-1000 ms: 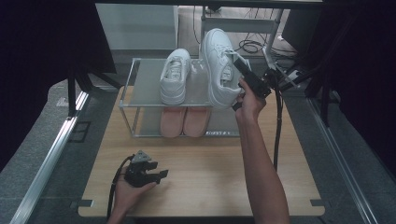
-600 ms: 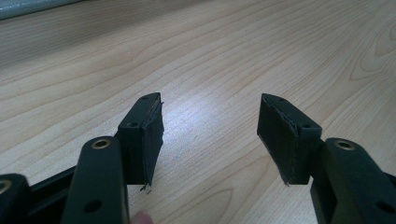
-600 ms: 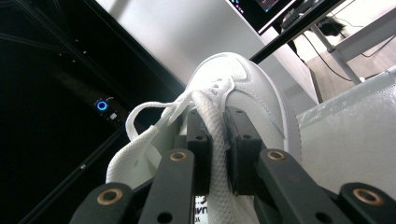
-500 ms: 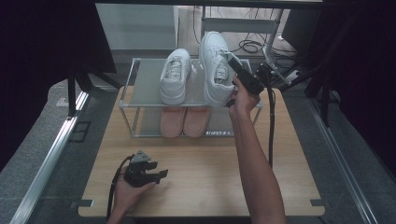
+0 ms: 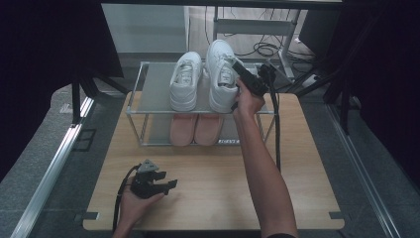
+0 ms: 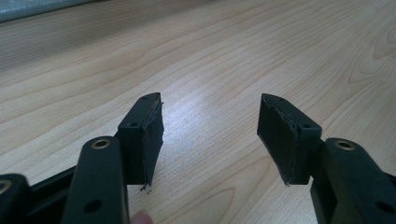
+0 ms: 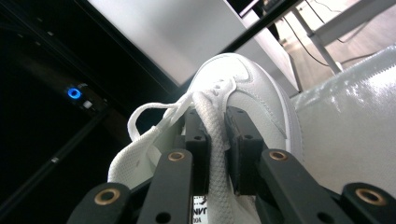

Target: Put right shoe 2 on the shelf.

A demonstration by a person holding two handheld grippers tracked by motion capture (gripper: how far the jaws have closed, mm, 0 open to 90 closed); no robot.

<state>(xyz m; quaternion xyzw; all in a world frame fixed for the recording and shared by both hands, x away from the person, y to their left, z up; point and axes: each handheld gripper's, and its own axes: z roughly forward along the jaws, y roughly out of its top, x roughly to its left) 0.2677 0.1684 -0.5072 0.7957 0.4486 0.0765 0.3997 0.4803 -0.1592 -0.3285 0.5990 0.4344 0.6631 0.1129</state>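
Note:
Two white sneakers lie on the top shelf of a small rack (image 5: 148, 96). The left sneaker (image 5: 185, 82) lies flat. The right sneaker (image 5: 221, 79) is pinched at its tongue by my right gripper (image 5: 236, 68). In the right gripper view the jaws are shut on the white tongue (image 7: 215, 140) of that sneaker (image 7: 243, 88), laces loose to the left. My left gripper (image 5: 168, 185) rests in a hand on the wooden table (image 5: 208, 193), near its front left. Its jaws stand open over bare wood (image 6: 210, 93), and its fingertips (image 6: 149, 126) hold nothing.
A pair of pink shoes (image 5: 195, 129) sits on the rack's lower shelf. Metal frame legs and cables (image 5: 262, 47) stand behind the table. A rail (image 5: 54, 163) runs along the table's left side.
My right gripper has carried the right white sneaker a little left and down toward the top shelf beside the other. The left gripper has stayed put.

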